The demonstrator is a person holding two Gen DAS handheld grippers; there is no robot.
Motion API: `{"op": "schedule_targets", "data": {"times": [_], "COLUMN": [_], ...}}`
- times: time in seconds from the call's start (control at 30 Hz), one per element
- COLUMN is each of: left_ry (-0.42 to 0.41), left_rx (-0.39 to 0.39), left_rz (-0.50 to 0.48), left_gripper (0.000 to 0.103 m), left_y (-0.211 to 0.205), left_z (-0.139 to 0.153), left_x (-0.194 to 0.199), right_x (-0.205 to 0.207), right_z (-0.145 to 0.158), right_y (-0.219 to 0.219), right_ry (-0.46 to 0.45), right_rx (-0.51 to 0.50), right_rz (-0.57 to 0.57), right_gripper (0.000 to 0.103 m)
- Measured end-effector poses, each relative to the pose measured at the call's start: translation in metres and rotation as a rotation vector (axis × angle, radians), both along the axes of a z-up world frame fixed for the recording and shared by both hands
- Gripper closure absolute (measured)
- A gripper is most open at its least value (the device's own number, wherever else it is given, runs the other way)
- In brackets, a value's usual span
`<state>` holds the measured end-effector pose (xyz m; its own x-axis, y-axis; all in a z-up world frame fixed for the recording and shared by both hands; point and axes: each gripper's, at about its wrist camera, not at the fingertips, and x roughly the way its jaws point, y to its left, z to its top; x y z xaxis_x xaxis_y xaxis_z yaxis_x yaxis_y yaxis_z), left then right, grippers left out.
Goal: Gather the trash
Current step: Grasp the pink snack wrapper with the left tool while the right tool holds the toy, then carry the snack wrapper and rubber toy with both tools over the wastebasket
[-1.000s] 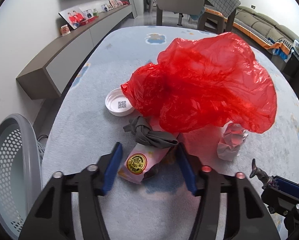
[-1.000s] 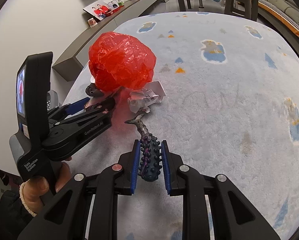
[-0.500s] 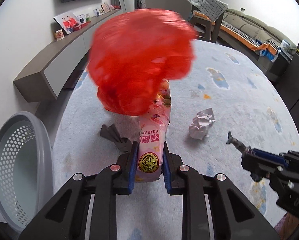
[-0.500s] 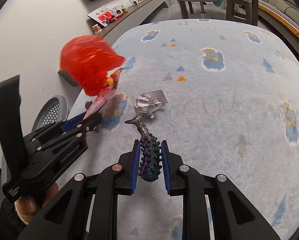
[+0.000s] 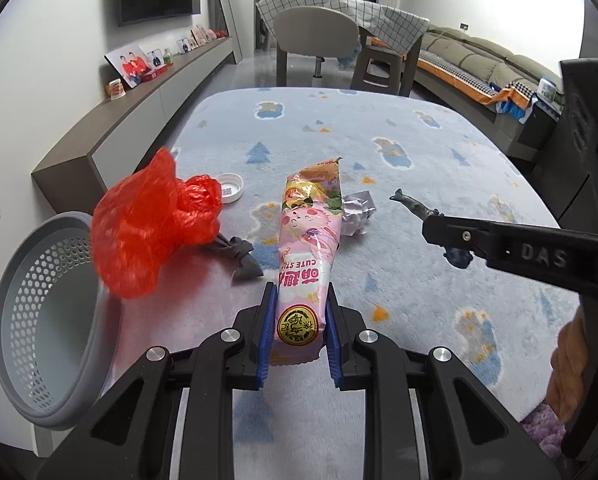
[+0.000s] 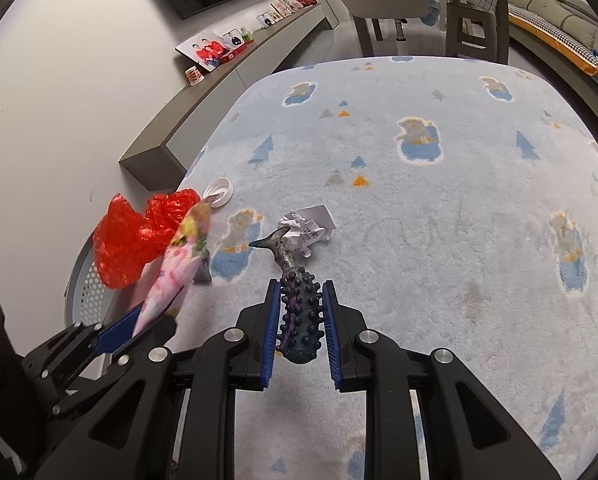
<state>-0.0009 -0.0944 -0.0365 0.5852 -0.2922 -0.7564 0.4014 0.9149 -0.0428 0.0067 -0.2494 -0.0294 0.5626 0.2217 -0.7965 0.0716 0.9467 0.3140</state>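
My left gripper (image 5: 300,320) is shut on a pink snack wrapper (image 5: 309,248), held above the rug; the wrapper also shows in the right wrist view (image 6: 179,264). A red plastic bag (image 5: 151,228) is in the air left of it, over the rim of a grey mesh basket (image 5: 39,320). My right gripper (image 6: 301,312) is shut on a dark knobbly toy creature (image 6: 299,320), whose tail points forward (image 5: 413,206). A crumpled white paper (image 6: 309,230), a white lid (image 5: 229,188) and a grey rag (image 5: 239,256) lie on the rug.
A pale blue patterned rug (image 6: 439,200) covers the floor. A low grey wall cabinet (image 5: 139,120) runs along the left. A chair and covered table (image 5: 319,40) stand at the back, a sofa (image 5: 479,64) at the right.
My left gripper closed on the pink wrapper and lifted it. The red bag slid off it and fell to the left toward the basket, uncovering the lid. The right gripper kept its toy.
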Motion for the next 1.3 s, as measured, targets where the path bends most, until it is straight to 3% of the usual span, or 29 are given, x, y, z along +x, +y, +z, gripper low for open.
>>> {"op": "schedule_targets", "data": {"times": [0.33,0.47,0.97,1.3], "left_ry": [-0.079,-0.107,-0.084,-0.045], "left_rx": [-0.052,-0.029,0.060,0.082], "left_rz": [0.106,0.175,0.400,0.473], "left_gripper": [0.081,0.081,0.081,0.081], "left_y": [0.054,0.083,0.198,0.244], "left_z": [0.037,0.046,0.041,0.026], "left_x": [-0.013,-0.013,0.014,0.031], "right_x": [0.006,0.010,0.043,0.069], "right_z": [0.016,0.028,0.045,0.022], "right_y": [0.028,0.054,0.182,0.252], "right_ry": [-0.034,-0.062,-0.111,-0.060], "right_rx": [0.008,0.019,0.053,0.038], "right_rz": [0.023,0.061,0.257,0.356], "right_gripper": [0.082,0.082,0.082,0.082]}}
